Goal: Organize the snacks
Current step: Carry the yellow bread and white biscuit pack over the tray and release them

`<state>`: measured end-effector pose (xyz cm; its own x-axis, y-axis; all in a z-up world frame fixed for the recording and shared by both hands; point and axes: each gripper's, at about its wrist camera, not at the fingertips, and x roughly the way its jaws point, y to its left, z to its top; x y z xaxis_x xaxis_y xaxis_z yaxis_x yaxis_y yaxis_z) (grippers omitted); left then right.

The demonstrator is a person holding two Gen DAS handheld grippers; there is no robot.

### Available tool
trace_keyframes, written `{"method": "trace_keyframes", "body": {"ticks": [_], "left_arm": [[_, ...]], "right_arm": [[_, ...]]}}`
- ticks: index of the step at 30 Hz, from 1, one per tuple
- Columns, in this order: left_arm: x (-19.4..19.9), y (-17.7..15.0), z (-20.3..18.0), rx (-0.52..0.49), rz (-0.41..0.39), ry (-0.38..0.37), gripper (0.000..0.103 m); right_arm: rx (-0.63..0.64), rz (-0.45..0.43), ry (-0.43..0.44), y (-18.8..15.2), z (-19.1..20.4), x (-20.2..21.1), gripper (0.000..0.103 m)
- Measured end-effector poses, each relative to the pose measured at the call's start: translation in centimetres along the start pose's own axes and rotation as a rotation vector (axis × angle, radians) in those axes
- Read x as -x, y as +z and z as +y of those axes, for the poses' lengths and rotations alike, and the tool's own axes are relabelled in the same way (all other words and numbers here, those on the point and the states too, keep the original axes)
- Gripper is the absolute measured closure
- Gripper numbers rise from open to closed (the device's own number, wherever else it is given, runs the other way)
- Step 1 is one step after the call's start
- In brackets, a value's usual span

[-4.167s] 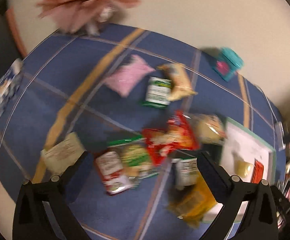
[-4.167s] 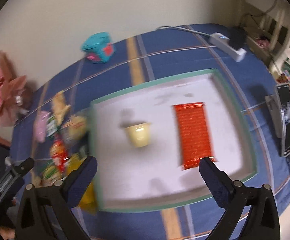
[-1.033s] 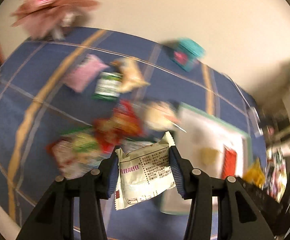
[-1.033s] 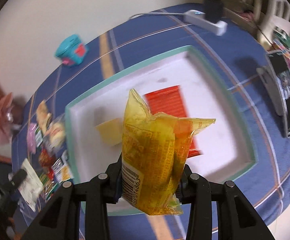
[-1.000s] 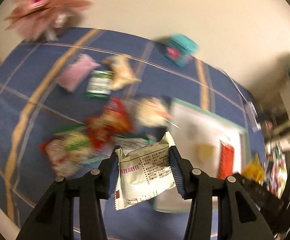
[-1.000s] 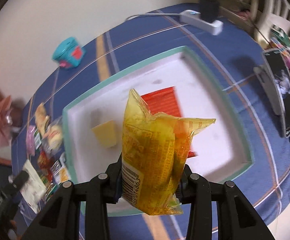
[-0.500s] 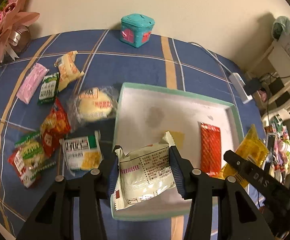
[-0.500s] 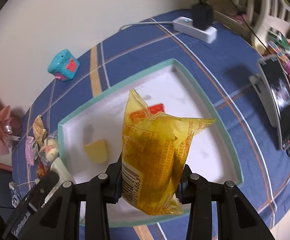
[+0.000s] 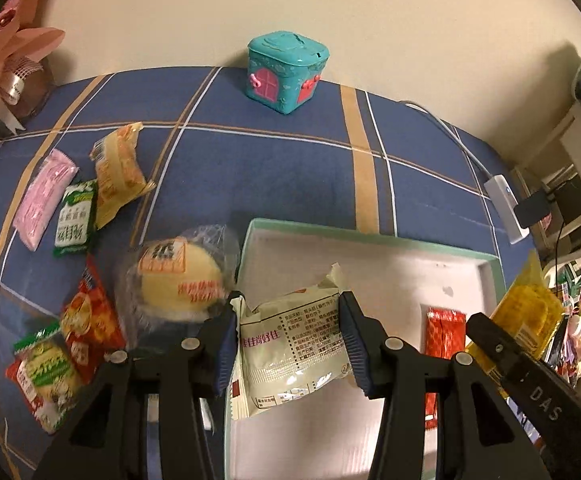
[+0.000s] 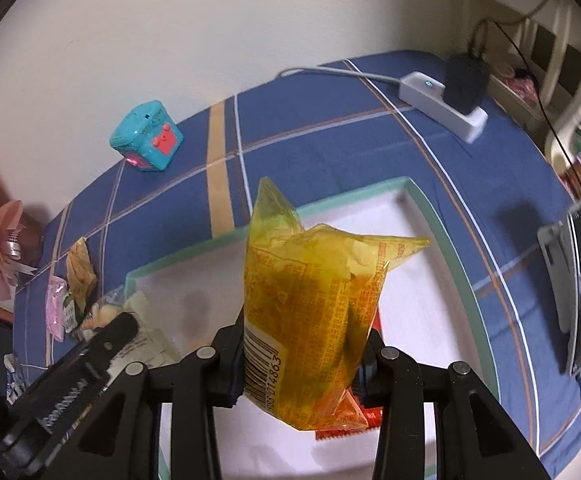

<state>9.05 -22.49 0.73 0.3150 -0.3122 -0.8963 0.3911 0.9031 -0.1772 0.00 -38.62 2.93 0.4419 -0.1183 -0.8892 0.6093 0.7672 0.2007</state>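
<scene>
Loose snacks lie on the blue plaid counter (image 9: 282, 168) at left: a pink packet (image 9: 44, 198), a green sachet (image 9: 73, 220), an orange-labelled bun (image 9: 178, 276) and red chip bags (image 9: 86, 320), their print too blurred to read. At centre, the left gripper (image 9: 290, 344) has its jaws clamped on a pale packet (image 9: 294, 344) with small Chinese print, above the near-left part of the white tray (image 9: 370, 240). At right, the right gripper (image 10: 306, 360), jaws narrow, holds a yellow bag (image 10: 314, 320), barcode ending "14863", over the tray's red packet (image 9: 444, 332). The neighbouring gripper body reads "DAS". Judged risks: the two grippers, close together, may collide; an early release could drop the pale packet onto the tray's rim.
</scene>
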Motion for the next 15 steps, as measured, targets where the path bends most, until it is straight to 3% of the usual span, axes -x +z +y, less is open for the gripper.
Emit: {"method": "trace_keyframes", "body": {"ticks": [13, 15], "left_arm": [[-1.8, 1.8, -1.1, -0.057, -0.017, 0.0, 0.053], [-2.2, 1.9, -1.2, -0.051, -0.005, -0.002, 0.044]], "right_arm": [[0.058, 0.024, -0.026, 2.2, 1.5, -2.4, 0.06], [0.075, 0.024, -0.03, 2.4, 1.6, -2.5, 0.056]]}}
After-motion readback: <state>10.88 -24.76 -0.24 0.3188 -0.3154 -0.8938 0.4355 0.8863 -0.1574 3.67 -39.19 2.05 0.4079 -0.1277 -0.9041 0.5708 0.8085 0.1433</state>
